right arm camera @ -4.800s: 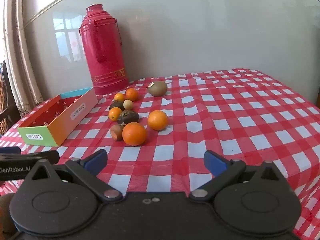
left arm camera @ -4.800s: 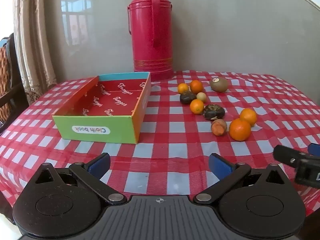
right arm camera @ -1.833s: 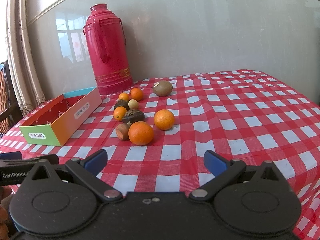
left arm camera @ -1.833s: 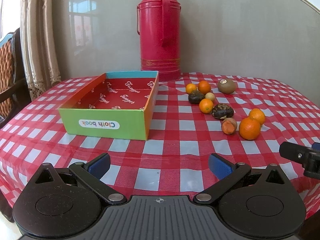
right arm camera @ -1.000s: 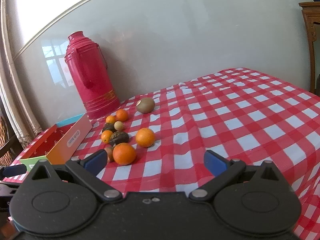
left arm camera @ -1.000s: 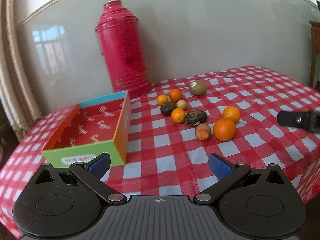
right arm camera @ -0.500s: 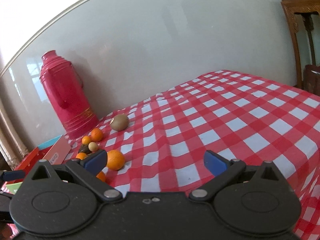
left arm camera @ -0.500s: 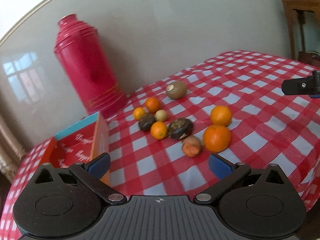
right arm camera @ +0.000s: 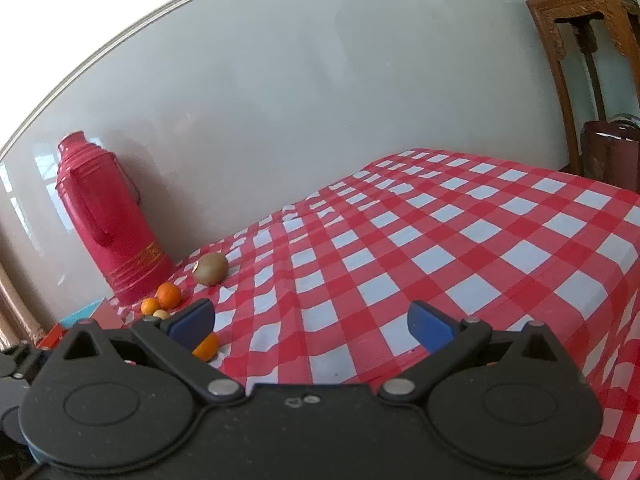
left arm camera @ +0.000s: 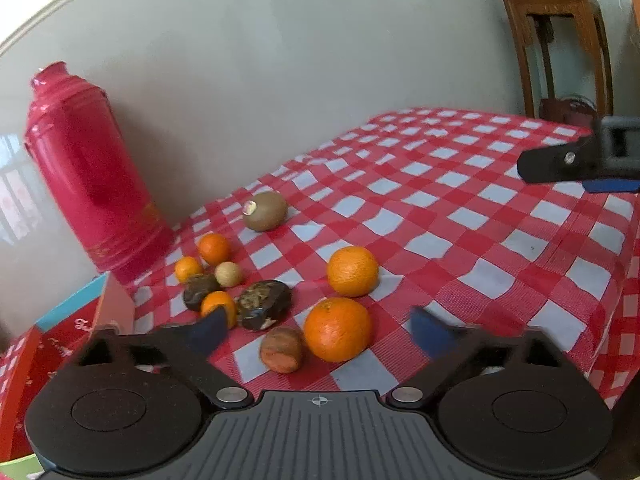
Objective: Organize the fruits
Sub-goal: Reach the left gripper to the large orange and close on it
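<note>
Several fruits lie in a cluster on the red checked tablecloth (left arm camera: pixel 460 208). Nearest is a large orange (left arm camera: pixel 338 328), with a reddish-brown fruit (left arm camera: pixel 281 349) at its left and a second orange (left arm camera: pixel 353 271) behind it. Farther back lie two dark fruits, small oranges, a beige ball and a kiwi (left arm camera: pixel 265 211). My left gripper (left arm camera: pixel 319 332) hovers low with the large orange between its blue fingers; its jaws are closing and the pads stand apart from the fruit. My right gripper (right arm camera: pixel 311 320) is open and empty over bare cloth to the right.
A red thermos (left arm camera: pixel 90 172) stands against the wall behind the fruits. The coloured cardboard box (left arm camera: pixel 52 340) sits at the left edge. A wooden stand (left arm camera: pixel 556 40) and a dark pot (right arm camera: pixel 610 152) are beyond the table's right end.
The left gripper swung right and closer to the fruits, and its fingers have come inward around the large orange. The right gripper turned right, so the fruits slid to its left edge.
</note>
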The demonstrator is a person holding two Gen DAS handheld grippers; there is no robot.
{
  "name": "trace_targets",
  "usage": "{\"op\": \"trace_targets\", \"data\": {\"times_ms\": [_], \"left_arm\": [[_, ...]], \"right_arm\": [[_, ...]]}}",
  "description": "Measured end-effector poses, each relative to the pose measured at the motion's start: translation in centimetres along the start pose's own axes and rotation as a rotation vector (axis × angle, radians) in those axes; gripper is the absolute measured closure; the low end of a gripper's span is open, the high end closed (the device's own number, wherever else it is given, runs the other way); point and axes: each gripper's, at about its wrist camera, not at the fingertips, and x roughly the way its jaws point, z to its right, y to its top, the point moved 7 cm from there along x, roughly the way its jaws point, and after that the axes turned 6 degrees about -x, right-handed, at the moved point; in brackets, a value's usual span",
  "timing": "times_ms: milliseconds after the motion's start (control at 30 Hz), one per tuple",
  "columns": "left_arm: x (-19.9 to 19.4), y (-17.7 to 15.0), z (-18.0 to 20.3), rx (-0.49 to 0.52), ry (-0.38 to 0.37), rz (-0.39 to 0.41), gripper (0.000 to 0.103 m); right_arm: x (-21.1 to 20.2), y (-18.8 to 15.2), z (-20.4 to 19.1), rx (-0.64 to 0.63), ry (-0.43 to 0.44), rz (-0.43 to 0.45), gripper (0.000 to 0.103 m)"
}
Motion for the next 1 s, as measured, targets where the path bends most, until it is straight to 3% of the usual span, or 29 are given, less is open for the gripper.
{"op": "trace_targets", "data": {"times_ms": [33, 300, 400, 467, 633, 1000], "left_arm": [[0.4, 0.0, 0.2, -0.004, -0.016, -0.016, 0.026], [1.8, 0.1, 1.0, -0.006, -0.038, -0.028, 0.027], [2.3, -0.1, 1.0, -0.024, -0.051, -0.049, 0.035], [2.6, -0.3, 1.0, -0.036, -0.054, -0.064, 0.049], [3.0, -0.8, 0.4, -0.085, -0.046, -0.075, 0.059], [2.8, -0.7, -0.1, -0.139, -0.036, -0.059, 0.060]], "right_arm": [[0.0, 0.0, 0.1, 0.003, 0.000, 0.000, 0.006], [0.2, -0.1, -0.2, -0.002, 0.008, -0.006, 0.006], [0.3, -0.1, -0.2, -0.002, 0.014, -0.001, 0.006], [0.3, -0.1, -0.3, -0.004, 0.017, -0.001, 0.006], [0.4, -0.2, -0.4, -0.005, 0.021, -0.002, 0.006], [0.6, -0.5, -1.0, -0.022, 0.024, -0.008, 0.006]]}}
